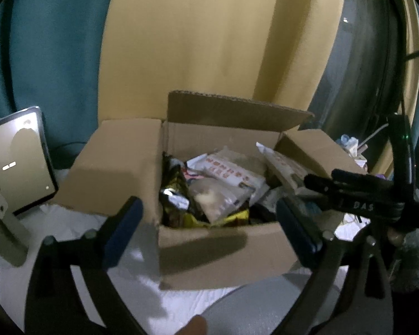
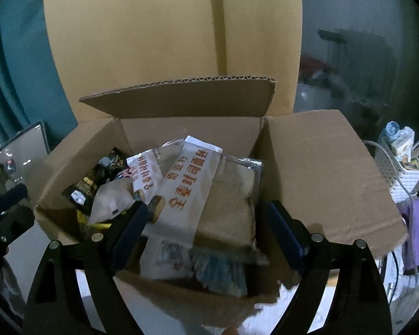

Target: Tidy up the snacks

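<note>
Two hand-held grippers face one open cardboard box packed with snack packets, standing on a white-covered surface. The left hand-held gripper stands wide in front of the box's near wall, with nothing between its dark blue pads. The right hand-held gripper is also wide, its fingers dipping over the near rim; a white packet with orange print lies between them, but no pad presses on it.

Under that packet sits a clear bag of sliced bread, partly covered. Farther left in the box are a black and gold packet and a pale crumpled bag, both half buried. Near the front a bluish wrapper is too blurred to read.

Left of the box a phone on a stand is cut off by the frame edge. On the right a white perforated basket holds things too small to make out. Yellow and teal curtains hang behind.
</note>
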A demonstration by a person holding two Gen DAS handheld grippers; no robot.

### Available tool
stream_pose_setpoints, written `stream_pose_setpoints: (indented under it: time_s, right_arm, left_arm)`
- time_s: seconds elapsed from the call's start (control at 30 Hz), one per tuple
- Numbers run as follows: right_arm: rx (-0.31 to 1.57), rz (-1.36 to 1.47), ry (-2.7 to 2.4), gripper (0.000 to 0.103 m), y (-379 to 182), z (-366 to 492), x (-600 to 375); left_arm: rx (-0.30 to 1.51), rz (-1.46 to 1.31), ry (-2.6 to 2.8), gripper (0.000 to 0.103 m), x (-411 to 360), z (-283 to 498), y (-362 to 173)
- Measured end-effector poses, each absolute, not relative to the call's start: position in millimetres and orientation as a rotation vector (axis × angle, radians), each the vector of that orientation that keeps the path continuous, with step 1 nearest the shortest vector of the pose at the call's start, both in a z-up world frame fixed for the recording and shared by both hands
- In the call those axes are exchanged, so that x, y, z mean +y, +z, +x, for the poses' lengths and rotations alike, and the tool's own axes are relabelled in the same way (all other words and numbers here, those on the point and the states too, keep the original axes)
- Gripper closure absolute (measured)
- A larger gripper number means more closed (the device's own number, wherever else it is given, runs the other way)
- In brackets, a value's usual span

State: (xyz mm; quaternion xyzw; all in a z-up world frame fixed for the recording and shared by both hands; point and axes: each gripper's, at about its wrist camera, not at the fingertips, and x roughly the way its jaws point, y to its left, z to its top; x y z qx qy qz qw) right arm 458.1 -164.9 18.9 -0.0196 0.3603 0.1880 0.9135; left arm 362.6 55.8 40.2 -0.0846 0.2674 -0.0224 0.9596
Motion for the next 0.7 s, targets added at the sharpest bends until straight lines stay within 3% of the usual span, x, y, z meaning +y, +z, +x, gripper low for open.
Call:
stream_pose_setpoints:
  time_s: [0.7]
  right_arm:
    - [0.677, -0.082, 0.385, 0.014, 39.8, 346.4, -183.9]
  left_arm:
    - [0.577, -0.161, 0.079, 0.006, 46.7, 273.3, 41.6]
